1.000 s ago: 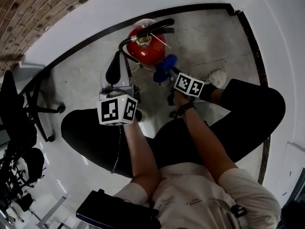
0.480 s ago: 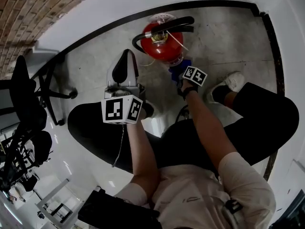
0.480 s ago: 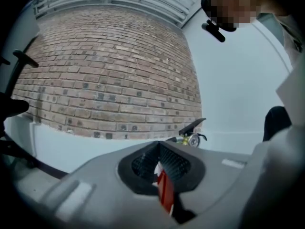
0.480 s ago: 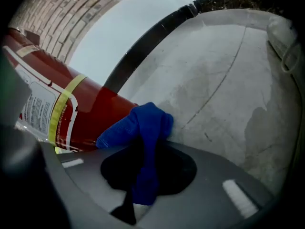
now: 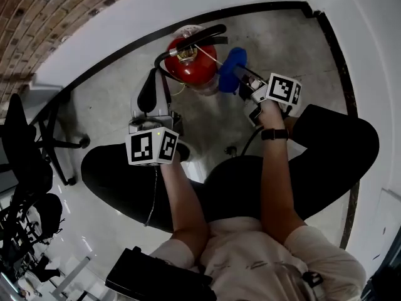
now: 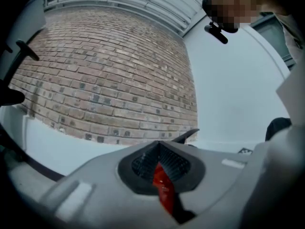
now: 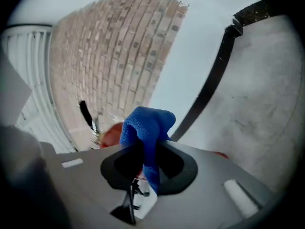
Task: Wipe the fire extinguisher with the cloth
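The fire extinguisher (image 5: 188, 64) stands upright on the floor (image 5: 276, 49) at the far side, close to the wall. The blue cloth (image 5: 230, 68) sits at its right flank, touching or just beside it. The right gripper (image 5: 245, 80) has its fingers clamped on the cloth. The left gripper (image 5: 150, 85) waits near the left of the extinguisher, fingers together on nothing.

We judge the wiping step to be in hand. The next move calls for pressing the cloth against the red shell and stroking along it.

Only the head view shows both grippers flanking the extinguisher. The right gripper view confirms the clamp. The left gripper view shows mostly brick wall (image 6: 105, 80) and a red sliver.
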A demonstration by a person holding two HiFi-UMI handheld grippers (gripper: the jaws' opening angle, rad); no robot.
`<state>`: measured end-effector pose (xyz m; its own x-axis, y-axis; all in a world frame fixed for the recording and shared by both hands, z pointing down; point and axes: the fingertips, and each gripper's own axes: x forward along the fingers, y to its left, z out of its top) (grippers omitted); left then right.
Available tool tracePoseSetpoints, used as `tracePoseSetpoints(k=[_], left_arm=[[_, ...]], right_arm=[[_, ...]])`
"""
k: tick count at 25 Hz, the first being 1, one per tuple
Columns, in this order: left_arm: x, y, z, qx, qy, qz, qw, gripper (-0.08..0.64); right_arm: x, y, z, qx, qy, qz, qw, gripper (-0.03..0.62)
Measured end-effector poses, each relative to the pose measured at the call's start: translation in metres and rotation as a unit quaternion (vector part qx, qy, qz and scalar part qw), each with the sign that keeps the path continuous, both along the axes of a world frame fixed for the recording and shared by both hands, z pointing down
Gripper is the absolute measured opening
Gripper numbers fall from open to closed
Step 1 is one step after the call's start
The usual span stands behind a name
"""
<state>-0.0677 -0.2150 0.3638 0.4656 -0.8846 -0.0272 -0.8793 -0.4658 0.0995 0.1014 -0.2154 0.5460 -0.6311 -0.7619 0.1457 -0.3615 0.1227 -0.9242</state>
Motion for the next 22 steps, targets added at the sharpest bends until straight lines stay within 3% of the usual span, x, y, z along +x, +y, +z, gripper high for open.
tracePoseSetpoints(k=[3,5,7,9,11,15,20,22], left_arm=[[0.007,0.003,-0.004,0.004,0.012,0.007,0.9999,0.0],[0.009,0.003,-0.006,0.004,0.017,0.009,0.9998,0.0],[0.008,0.002,-0.007,0.002,0.023,0.007,0.9997,0.0],[0.005,0.002,-0.005,-0.001,0.025,0.005,0.9997,0.0],[0.0,0.002,-0.001,-0.005,0.025,0.001,0.9997,0.0],[-0.008,0.0,0.001,-0.007,0.022,-0.008,0.9997,0.0],[-0.004,0.0,0.001,-0.004,0.017,0.001,0.9998,0.0],[0.0,-0.001,0.001,-0.003,0.016,0.005,0.9999,0.0]], right_arm=[[0.004,0.002,-0.066,0.033,-0.09,0.022,0.995,0.063],[-0.005,0.003,-0.107,0.072,-0.15,-0.001,0.986,0.063],[-0.026,0.005,-0.138,0.106,-0.182,-0.049,0.976,0.06],[-0.049,0.003,-0.148,0.117,-0.174,-0.079,0.975,0.058],[-0.06,-0.004,-0.142,0.113,-0.15,-0.069,0.98,0.063],[-0.043,-0.014,-0.124,0.122,-0.047,-0.044,0.99,0.058],[-0.035,-0.013,-0.114,0.115,-0.088,-0.046,0.988,0.058],[-0.025,-0.012,-0.103,0.108,-0.067,-0.038,0.991,0.058]])
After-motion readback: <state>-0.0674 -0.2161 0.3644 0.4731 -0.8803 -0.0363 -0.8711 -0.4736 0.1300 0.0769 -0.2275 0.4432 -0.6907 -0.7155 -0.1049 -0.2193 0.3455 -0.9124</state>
